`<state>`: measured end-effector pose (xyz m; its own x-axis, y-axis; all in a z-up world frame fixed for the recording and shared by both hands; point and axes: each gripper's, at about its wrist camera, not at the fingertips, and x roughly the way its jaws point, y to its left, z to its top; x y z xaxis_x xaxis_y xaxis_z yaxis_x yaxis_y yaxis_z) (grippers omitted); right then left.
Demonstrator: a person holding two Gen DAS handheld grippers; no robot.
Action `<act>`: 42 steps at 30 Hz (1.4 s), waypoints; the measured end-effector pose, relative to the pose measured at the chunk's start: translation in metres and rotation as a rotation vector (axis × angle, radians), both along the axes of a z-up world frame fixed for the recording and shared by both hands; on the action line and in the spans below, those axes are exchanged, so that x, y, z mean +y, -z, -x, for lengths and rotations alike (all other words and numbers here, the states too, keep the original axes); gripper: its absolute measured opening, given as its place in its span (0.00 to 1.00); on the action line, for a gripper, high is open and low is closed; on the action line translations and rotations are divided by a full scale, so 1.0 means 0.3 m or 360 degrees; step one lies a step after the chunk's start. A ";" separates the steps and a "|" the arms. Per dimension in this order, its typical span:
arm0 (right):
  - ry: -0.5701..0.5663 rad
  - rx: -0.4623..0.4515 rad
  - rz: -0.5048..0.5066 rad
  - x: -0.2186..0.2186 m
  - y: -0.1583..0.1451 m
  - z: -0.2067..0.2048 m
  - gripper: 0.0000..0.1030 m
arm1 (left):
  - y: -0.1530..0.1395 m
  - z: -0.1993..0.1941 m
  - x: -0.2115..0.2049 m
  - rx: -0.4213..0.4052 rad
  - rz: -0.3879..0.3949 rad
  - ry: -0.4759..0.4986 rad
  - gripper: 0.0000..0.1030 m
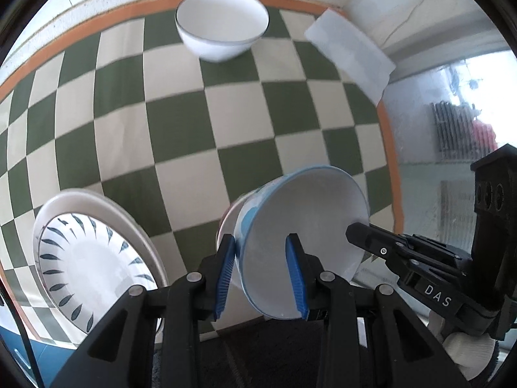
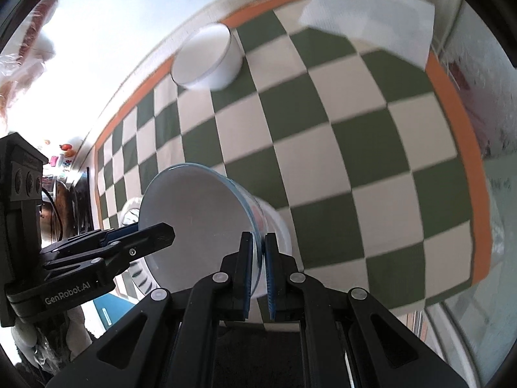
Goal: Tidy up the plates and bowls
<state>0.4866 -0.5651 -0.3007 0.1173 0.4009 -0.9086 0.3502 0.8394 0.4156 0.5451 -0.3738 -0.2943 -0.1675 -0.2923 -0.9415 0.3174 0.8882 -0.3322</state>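
White bowls, two, blue-rimmed bowl [image 1: 300, 223] pinched by left hand-held gripper [image 1: 261, 274] and right hand-held gripper [image 2: 258, 266], one patterned plate [image 1: 87, 268]

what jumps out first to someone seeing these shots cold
A blue-rimmed bowl held tilted above the checkered cloth, gripped on opposite rims by the left gripper and the right gripper. Behind it, a plain white bowl sits at the cloth's far edge. A plate with dark leaf marks lies to the left, near the cloth's front edge.
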 end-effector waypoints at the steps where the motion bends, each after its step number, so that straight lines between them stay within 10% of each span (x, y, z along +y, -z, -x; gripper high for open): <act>1: -0.0009 0.0012 0.0000 0.007 0.014 0.006 0.09 | 0.005 0.006 0.004 0.0004 -0.0004 0.0000 0.28; 17: -0.0061 0.0131 0.0012 0.039 0.124 0.010 0.08 | 0.118 0.038 -0.030 0.0021 -0.0175 0.0114 0.28; 31: -0.0034 0.0191 -0.0036 0.025 0.152 -0.003 0.09 | 0.075 0.017 0.026 0.0077 -0.0084 -0.0006 0.28; 42: 0.0144 -0.0102 -0.0126 -0.140 -0.019 -0.239 0.21 | -0.061 -0.426 0.052 -0.0129 -0.0003 -0.0323 0.31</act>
